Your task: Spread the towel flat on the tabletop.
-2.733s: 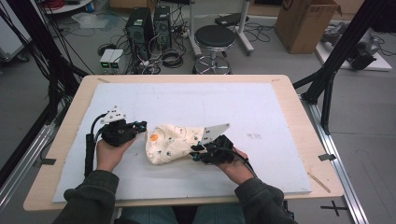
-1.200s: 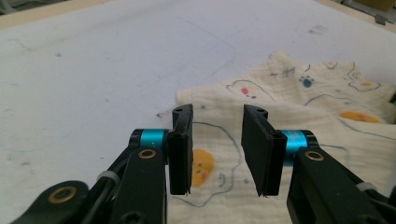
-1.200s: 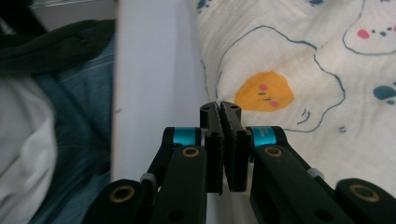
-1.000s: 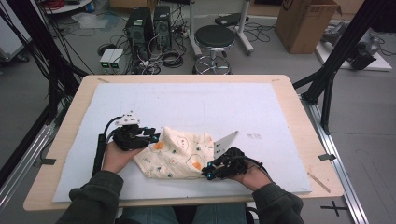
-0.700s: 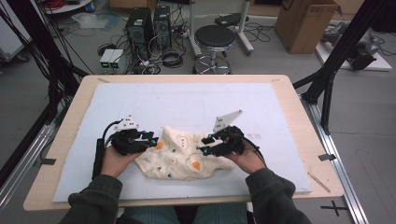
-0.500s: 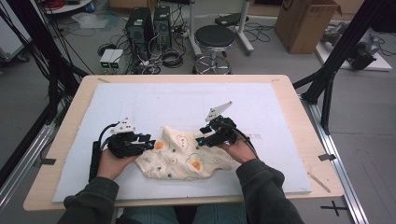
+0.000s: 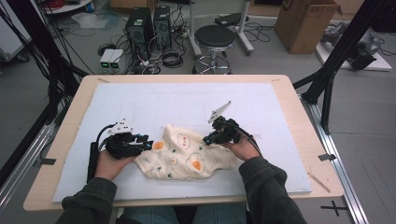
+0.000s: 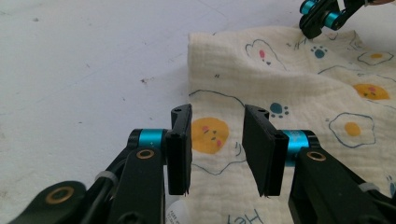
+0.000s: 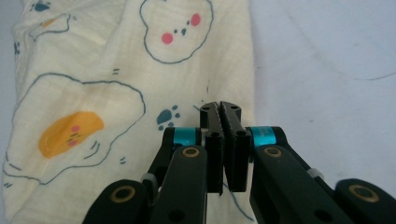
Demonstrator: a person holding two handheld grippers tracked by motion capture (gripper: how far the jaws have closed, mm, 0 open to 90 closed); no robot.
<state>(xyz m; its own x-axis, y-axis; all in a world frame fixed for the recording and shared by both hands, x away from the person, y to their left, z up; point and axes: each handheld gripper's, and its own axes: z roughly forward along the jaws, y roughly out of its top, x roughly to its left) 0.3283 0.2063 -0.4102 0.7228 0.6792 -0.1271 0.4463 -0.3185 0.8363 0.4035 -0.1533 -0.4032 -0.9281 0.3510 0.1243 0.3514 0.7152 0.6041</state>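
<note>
A cream cloth [image 7: 187, 156] printed with fried eggs and bear faces lies rumpled on the white foam mat [image 7: 187, 100], near the front edge. My left gripper [image 7: 147, 142] rests at the cloth's left edge. In the left gripper view the left gripper [image 8: 218, 112] stands open, and an egg print on the cloth [image 8: 303, 79] shows in the gap between its jaws. My right gripper [image 7: 208, 139] is at the cloth's far right edge. Its jaws have just been closing, and the right gripper [image 9: 219, 106] is shut over the hem of the cloth [image 9: 93, 70]. I see no fabric between the pads.
The mat covers a wooden table [image 7: 306, 121] with a narrow bare rim. Behind the table on the floor are a black stool [image 7: 215, 37], computer towers [image 7: 149, 23], cables and a cardboard box [image 7: 306, 23]. Black frame legs [image 7: 334, 60] stand at the right.
The right gripper moved from the cloth's near right corner to its far right edge and shut. The cloth has been spread flatter. The left gripper has hardly moved.
</note>
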